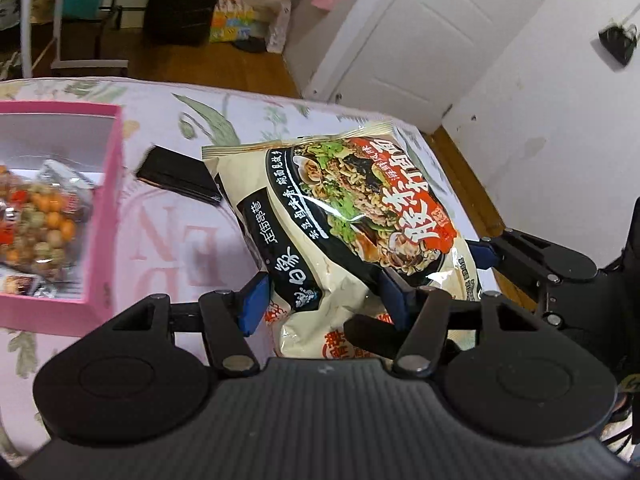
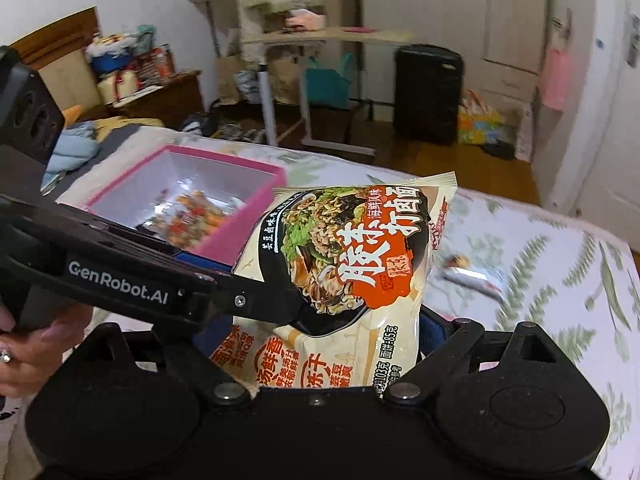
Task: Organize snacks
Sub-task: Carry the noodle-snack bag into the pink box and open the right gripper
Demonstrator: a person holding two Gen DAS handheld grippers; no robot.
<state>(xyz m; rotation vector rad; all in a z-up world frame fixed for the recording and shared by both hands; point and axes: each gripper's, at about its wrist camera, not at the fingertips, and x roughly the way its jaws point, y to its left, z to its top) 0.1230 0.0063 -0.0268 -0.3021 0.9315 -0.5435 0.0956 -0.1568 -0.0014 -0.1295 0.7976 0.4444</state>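
A cream instant-noodle packet (image 1: 352,216) with a noodle-bowl picture hangs tilted above the bed, held from both sides. My left gripper (image 1: 325,300) is shut on its lower part, blue pads pressing the wrapper. My right gripper (image 2: 324,328) grips the same noodle packet (image 2: 352,256) across its width, jaws wide, pads on both edges. In the right wrist view the left gripper's arm (image 2: 120,280) crosses in from the left. A pink box (image 1: 108,200) holding several snacks stands left of the packet; in the right wrist view the pink box (image 2: 240,236) lies just behind it.
The floral bedspread (image 1: 168,248) lies under everything. A flat black item (image 1: 176,176) rests between the box and the packet. A small wrapped snack (image 2: 468,276) lies on the bed to the right. A person's hand (image 2: 24,352) holds the left gripper. Beyond the bed are wooden floor, a door and furniture.
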